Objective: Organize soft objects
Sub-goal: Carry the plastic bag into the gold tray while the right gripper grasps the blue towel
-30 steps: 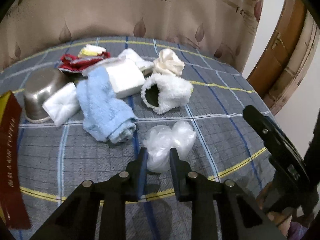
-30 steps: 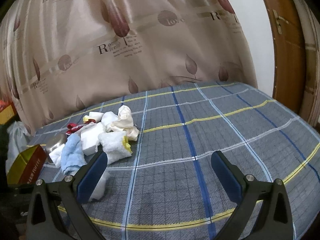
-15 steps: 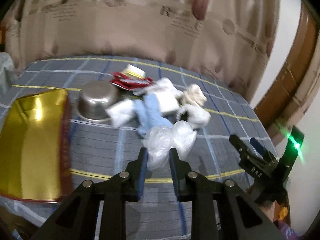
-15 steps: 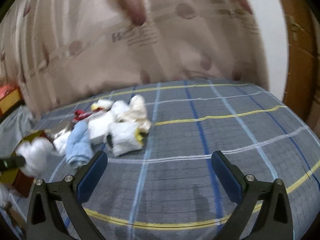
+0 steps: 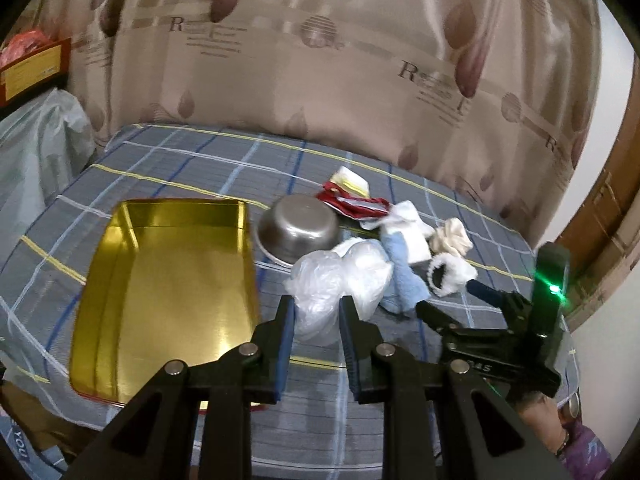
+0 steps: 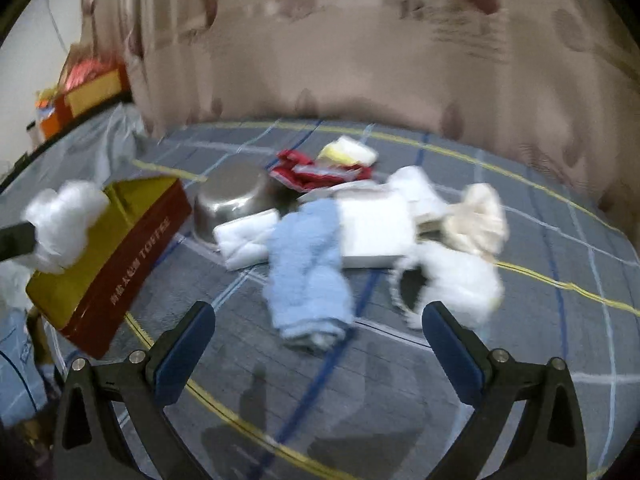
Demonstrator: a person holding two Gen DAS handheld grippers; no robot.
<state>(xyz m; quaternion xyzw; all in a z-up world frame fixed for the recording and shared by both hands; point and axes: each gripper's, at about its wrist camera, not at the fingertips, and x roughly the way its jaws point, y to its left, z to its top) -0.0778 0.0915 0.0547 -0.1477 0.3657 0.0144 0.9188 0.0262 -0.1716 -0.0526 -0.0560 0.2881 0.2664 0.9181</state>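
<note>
The left gripper (image 5: 316,312) is clenched on the white plastic bundle (image 5: 336,284) and holds it in the air, while the gold tin box (image 5: 168,280) lies on the bed just to its left, with the long axis running away from the camera. I judge that the next move is a short shift to the left over the box rim. The right gripper (image 6: 318,332) is released and empty, facing the blue towel (image 6: 308,268) in the pile. The steel bowl (image 5: 298,232) stands close beside the box.
</note>
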